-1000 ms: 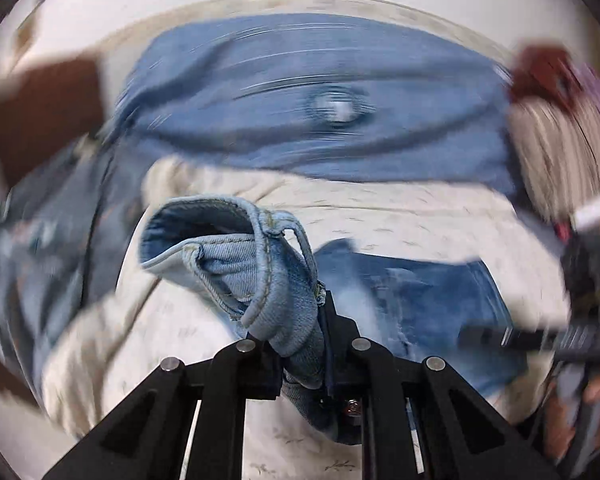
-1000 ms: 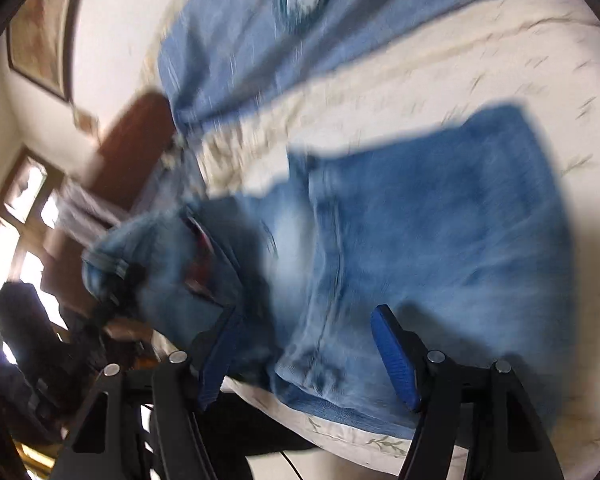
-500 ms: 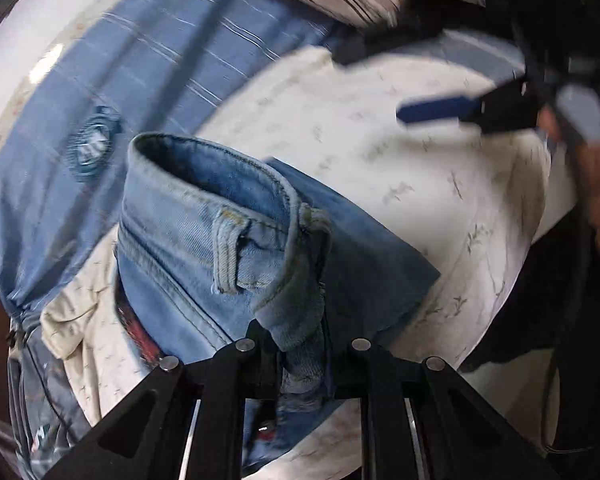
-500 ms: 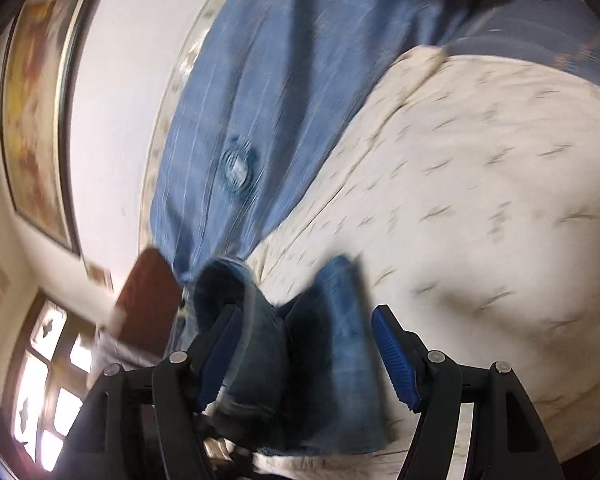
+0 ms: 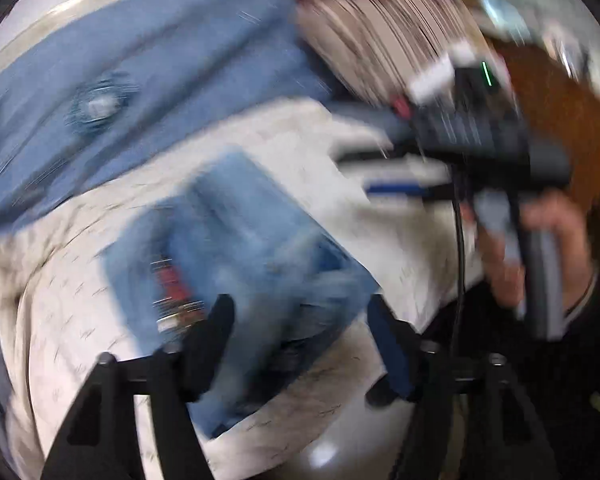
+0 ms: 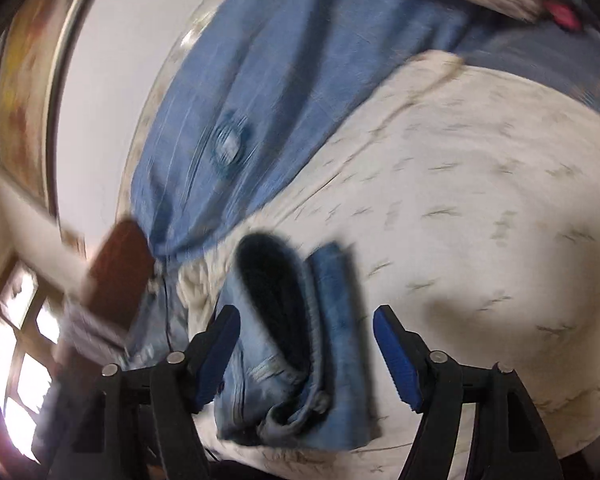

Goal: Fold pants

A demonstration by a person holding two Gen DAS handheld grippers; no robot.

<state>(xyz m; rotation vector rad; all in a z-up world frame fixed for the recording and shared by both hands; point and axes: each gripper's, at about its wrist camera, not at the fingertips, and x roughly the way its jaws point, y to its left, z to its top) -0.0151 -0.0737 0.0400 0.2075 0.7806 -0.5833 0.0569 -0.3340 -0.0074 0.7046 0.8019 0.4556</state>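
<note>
The blue jeans (image 5: 240, 248) lie folded in a thick bundle on the cream bedspread (image 5: 380, 240), blurred in the left wrist view. My left gripper (image 5: 302, 336) hovers over the bundle's near edge. Its jaws are opening, and the denim below them is not pinched. In the right wrist view the same jeans (image 6: 332, 300) show an open waistband facing up. My right gripper (image 6: 306, 348) straddles them with its blue pads clear of the cloth, its jaws opening slightly. The right gripper (image 5: 396, 190) also shows at the right of the left wrist view, held by a hand (image 5: 540, 240).
A blue blanket with a round emblem (image 6: 228, 148) lies beyond the bedspread (image 6: 480, 220). A striped pillow (image 5: 380, 40) sits at the far end. Brown wooden furniture (image 5: 560, 120) stands on the right, and a window (image 6: 16, 352) and framed picture (image 6: 28, 80) on the left.
My left gripper was shut on the jeans' waistband; it has let go and opened, and the jeans now lie on the bedspread. The right gripper stayed open and shifted over the bundle.
</note>
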